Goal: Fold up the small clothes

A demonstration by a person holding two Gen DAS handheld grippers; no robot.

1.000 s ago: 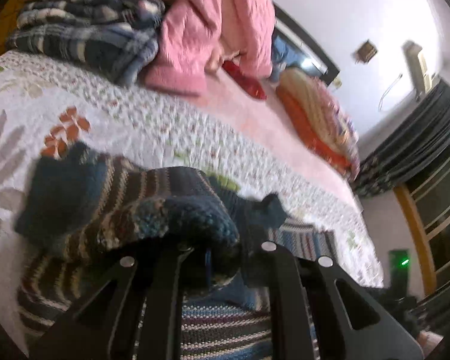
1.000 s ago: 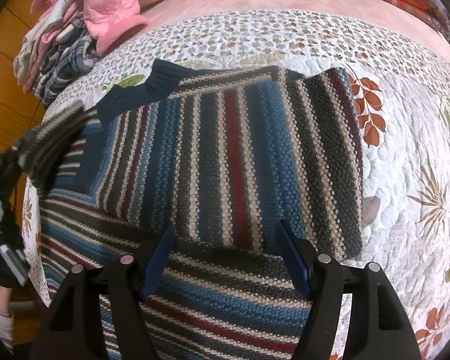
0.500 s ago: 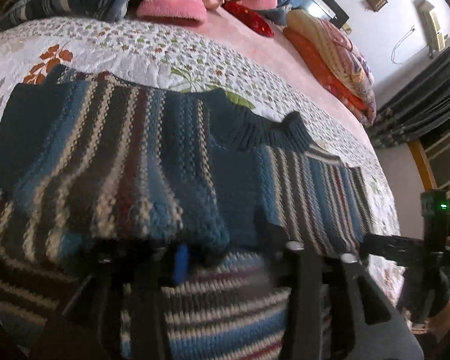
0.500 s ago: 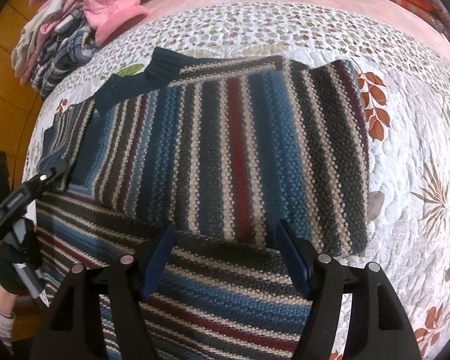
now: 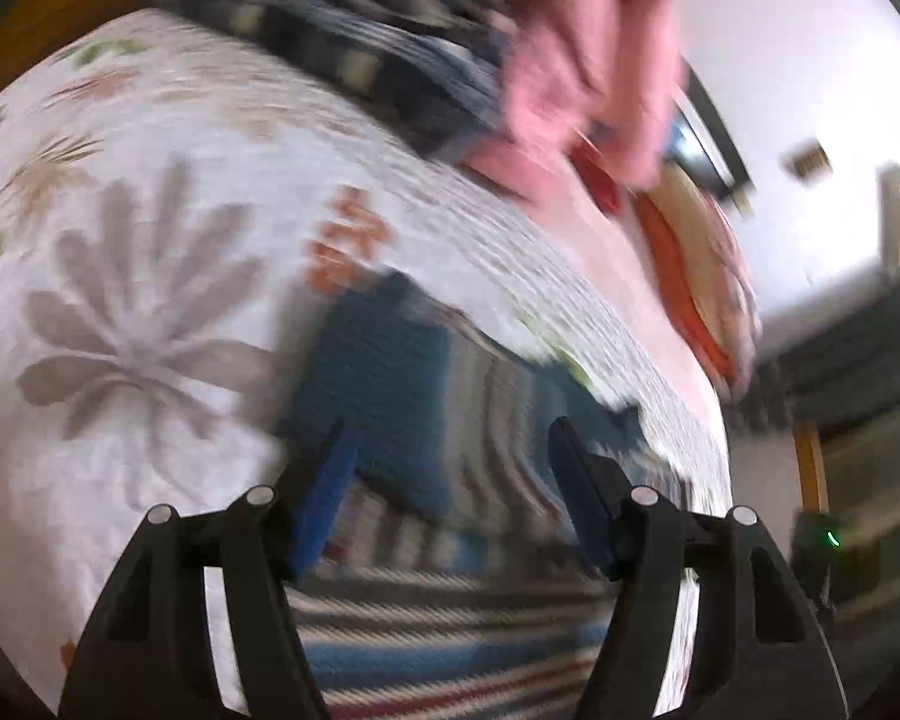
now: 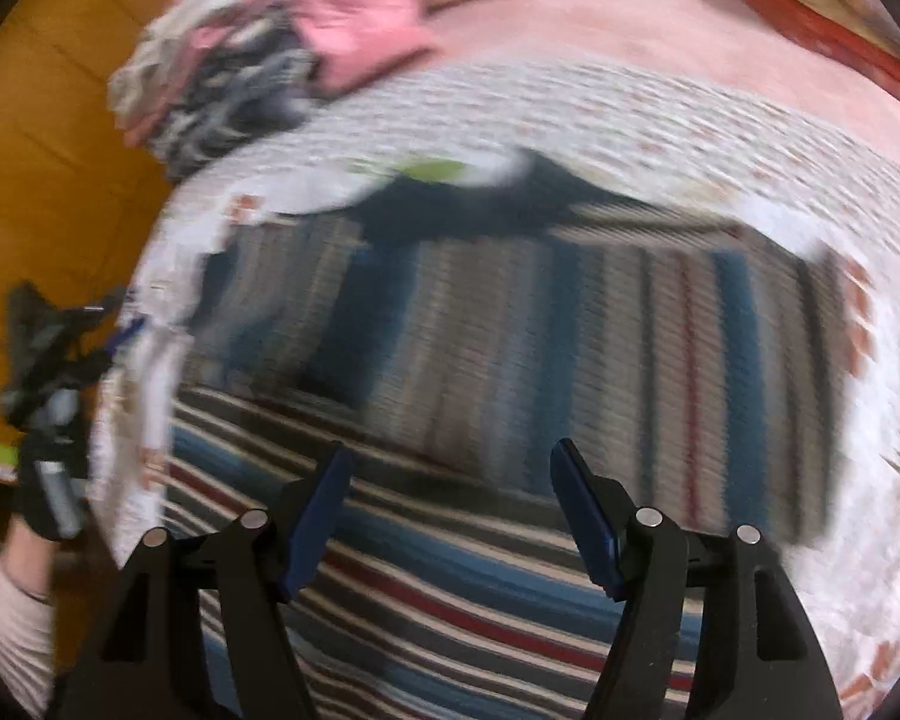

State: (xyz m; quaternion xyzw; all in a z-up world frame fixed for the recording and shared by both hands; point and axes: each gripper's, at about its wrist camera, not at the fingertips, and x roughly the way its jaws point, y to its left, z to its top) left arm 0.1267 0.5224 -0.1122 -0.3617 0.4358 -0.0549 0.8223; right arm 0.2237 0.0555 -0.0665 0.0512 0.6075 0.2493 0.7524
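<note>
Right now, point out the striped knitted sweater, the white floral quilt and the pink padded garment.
striped knitted sweater (image 6: 540, 360): right wrist view, folded-over striped panel.
white floral quilt (image 5: 150, 312): left wrist view, grey flower print.
pink padded garment (image 5: 576, 60): left wrist view, hanging pink fabric.

Both wrist cameras looked forward from low and close over the striped knitted sweater (image 5: 426, 396) (image 6: 570, 360), sharing the white floral quilt (image 5: 150, 240) (image 6: 630, 120).

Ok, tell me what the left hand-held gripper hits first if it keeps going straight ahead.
Most likely the striped sweater: the open left hand-held gripper points at its folded dark blue part on the floral quilt. Blur leaves depth uncertain.
</note>
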